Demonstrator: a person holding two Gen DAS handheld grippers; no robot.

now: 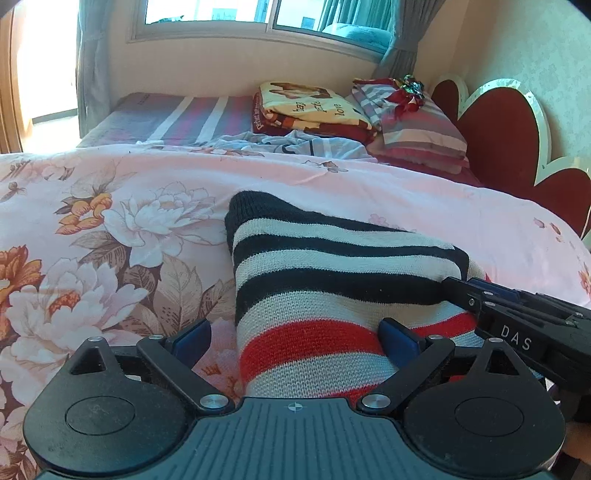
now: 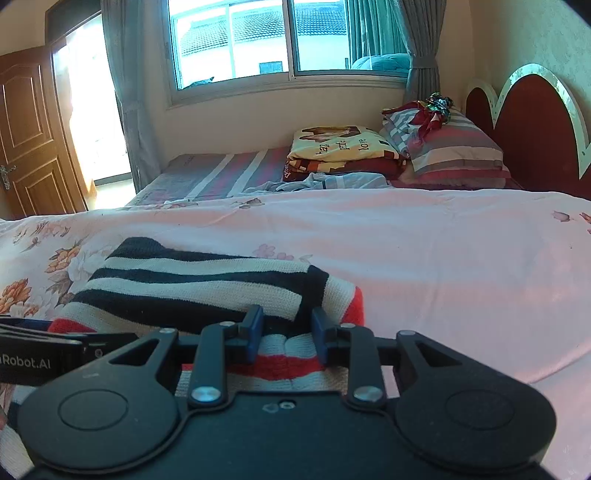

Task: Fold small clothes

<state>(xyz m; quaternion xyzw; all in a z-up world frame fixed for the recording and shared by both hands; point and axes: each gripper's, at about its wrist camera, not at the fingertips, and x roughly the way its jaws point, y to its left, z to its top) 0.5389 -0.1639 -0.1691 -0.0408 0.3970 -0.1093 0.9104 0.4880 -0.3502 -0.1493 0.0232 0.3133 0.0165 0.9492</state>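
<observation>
Right jaws [image 2: 286, 334] perhaps pinch sweater [image 2: 192, 280].

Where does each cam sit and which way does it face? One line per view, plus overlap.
Left wrist: on the left gripper, looking along its open fingers over the striped knit garment toward the window; the right gripper enters at right.
Right wrist: on the right gripper, facing the same way, fingers closed in on a bunched fold of the garment; the left gripper shows at left edge.
Shared: garment, floral quilt, folded blanket, striped pillow, headboard, window.
</observation>
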